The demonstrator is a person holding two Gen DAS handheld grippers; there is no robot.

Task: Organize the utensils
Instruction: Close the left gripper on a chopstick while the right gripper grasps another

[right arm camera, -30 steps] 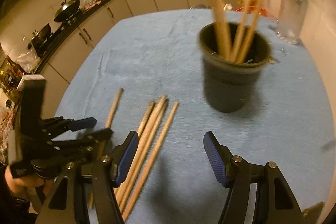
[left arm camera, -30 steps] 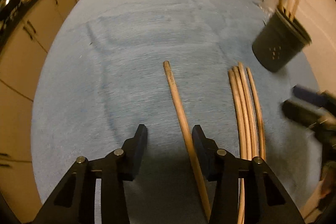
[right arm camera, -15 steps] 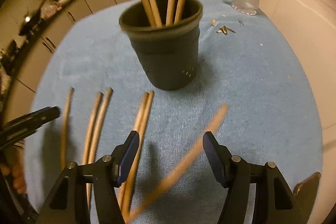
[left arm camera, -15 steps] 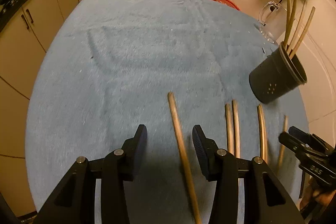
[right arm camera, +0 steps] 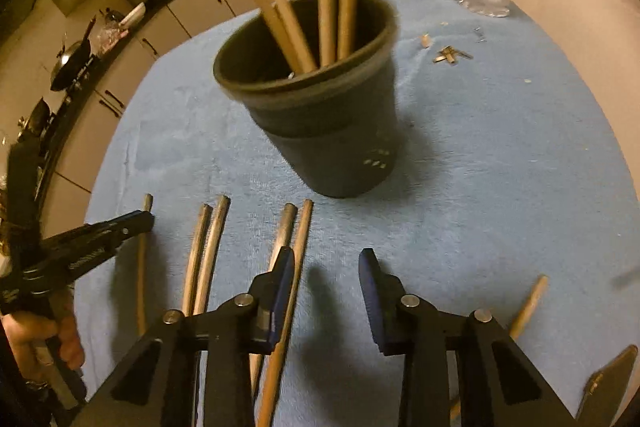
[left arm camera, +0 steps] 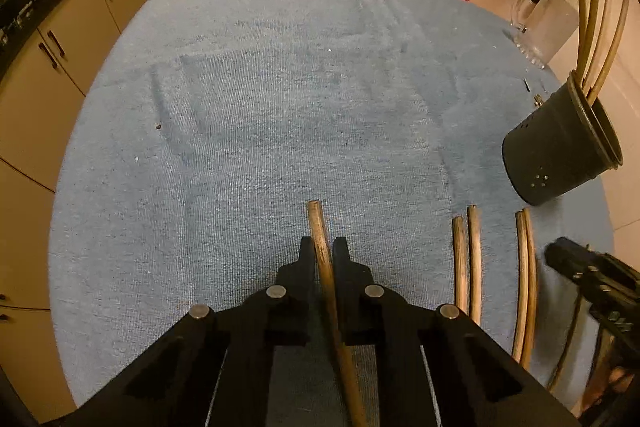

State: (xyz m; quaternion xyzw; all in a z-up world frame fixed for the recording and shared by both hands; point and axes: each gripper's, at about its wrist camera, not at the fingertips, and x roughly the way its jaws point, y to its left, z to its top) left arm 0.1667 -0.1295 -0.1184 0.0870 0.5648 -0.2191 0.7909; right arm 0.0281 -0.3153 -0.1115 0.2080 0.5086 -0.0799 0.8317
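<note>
Kitchen cabinets ringed a bench (left arm camera: pixel 248 115) spread with a blue cloth, and on it stood a dark holder (right arm camera: pixel 320 131) with four chopsticks already upright in it.

Half a second before, the left hand-held gripper (left arm camera: pixel 324 253) had its jaws spread around a lone chopstick (left arm camera: pixel 320 235); since then they had just been closing and now pinched it between the pads, its blunt end sticking out just past the fingertips. That looked like a secured pick, so this stick seemed ready to be lifted and carried to the holder, which stood well off to that gripper's right and farther out.

The right hand-held gripper (right arm camera: pixel 326 287) had also been narrowing its jaws, yet nothing was between the pads: they were apart over bare cloth. A pair of chopsticks (right arm camera: pixel 298 243) lay just outside its left finger, one shaft running under that finger, so a grasp there was probably not yet made. Another pair (right arm camera: pixel 208 239) lay farther to its left, beyond which the lone chopstick sat in the left gripper. One loose chopstick (right arm camera: pixel 528 307), seen rolling half a second earlier, now lay at a slant to the right gripper's right. The holder stood straight ahead of this gripper, near its fingertips.
</note>
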